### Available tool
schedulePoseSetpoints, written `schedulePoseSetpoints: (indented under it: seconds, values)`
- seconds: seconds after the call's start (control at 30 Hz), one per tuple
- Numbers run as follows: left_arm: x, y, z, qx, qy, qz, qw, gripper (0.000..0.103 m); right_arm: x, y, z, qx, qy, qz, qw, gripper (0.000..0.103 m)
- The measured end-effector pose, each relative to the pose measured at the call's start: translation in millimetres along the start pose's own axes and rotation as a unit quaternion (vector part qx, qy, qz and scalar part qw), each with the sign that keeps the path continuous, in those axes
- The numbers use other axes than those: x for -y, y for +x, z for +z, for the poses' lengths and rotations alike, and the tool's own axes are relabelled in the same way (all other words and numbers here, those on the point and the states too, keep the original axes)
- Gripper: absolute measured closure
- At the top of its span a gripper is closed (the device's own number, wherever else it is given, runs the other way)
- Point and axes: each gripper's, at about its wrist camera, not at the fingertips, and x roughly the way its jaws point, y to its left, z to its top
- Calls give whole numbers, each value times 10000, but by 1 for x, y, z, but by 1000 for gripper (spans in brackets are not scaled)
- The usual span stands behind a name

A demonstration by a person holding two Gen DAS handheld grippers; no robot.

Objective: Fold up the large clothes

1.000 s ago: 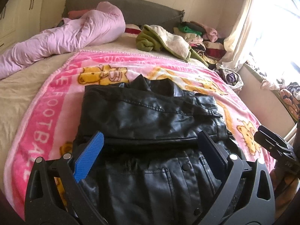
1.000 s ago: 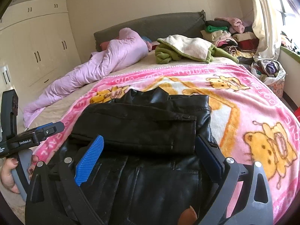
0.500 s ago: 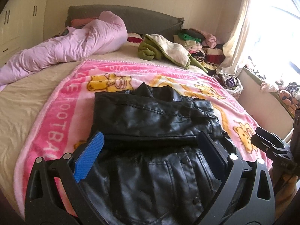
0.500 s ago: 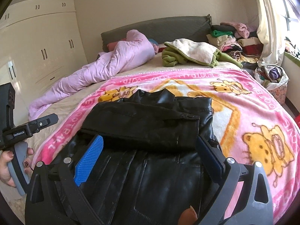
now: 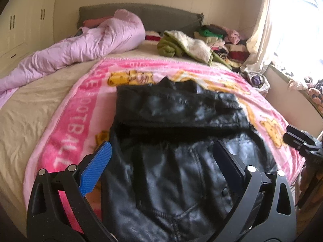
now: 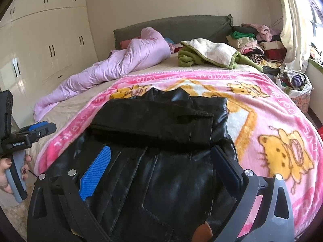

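One black leather jacket [image 5: 177, 161] lies on the pink blanket [image 5: 66, 133], at the near half of the bed [image 5: 26, 109]. Surface glossy and creased, with stitched seams and a few round snaps. Both sleeves folded across the chest as a flat rectangular band; pointed collar sticks out beyond it toward the headboard [image 6: 171, 26]. Lower hem hangs toward the cameras.

Left tool [image 5: 161, 157]: two fingers spread wide, released, nothing between them; it hovers over the jacket's lower panel. One finger carries a ribbed blue pad [image 5: 97, 167]; the other is dark and flat. Right tool [image 6: 161, 159]: same build, also spread wide and empty, over the jacket's lower front. In the right wrist view a hand [image 6: 6, 173] grips the grey handle of the left tool beside the bed's edge.

Blanket is plush fleece, pink border with white lettering, yellow cartoon animals printed on it; at least four figures show in the right wrist view. Beneath it, a beige sheet, wrinkled.

Far side of the bed: one lilac quilted duvet [image 6: 125, 62], puffy, bunched into a long roll. One green fleece garment [image 6: 210, 54] with cream pile lining, crumpled. One stack of folded clothes [image 6: 252, 42] by the headboard corner, mixed colours. One cream curtain [image 6: 290, 30] at the bright window. Cream wardrobe doors [image 6: 50, 46] with paired dark bar handles line the wall.
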Motion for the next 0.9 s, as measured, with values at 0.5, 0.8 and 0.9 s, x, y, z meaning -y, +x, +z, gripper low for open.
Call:
schedulePoseSetpoints:
  seconds: [0.5, 0.8, 0.9]
  values:
    - [-23, 9, -37, -466, -182, 379, 9980, 9, 22, -10, -28, -315, 15, -161, 9994, 5]
    - [-36, 8, -51, -682, -224, 492, 9962, 9, 38, -11, -46, -581, 159, -237, 9979, 5]
    - [-47, 8, -58, -824, -338, 477, 9949, 9, 42, -11, -52, -650, 171, -276, 9974, 5]
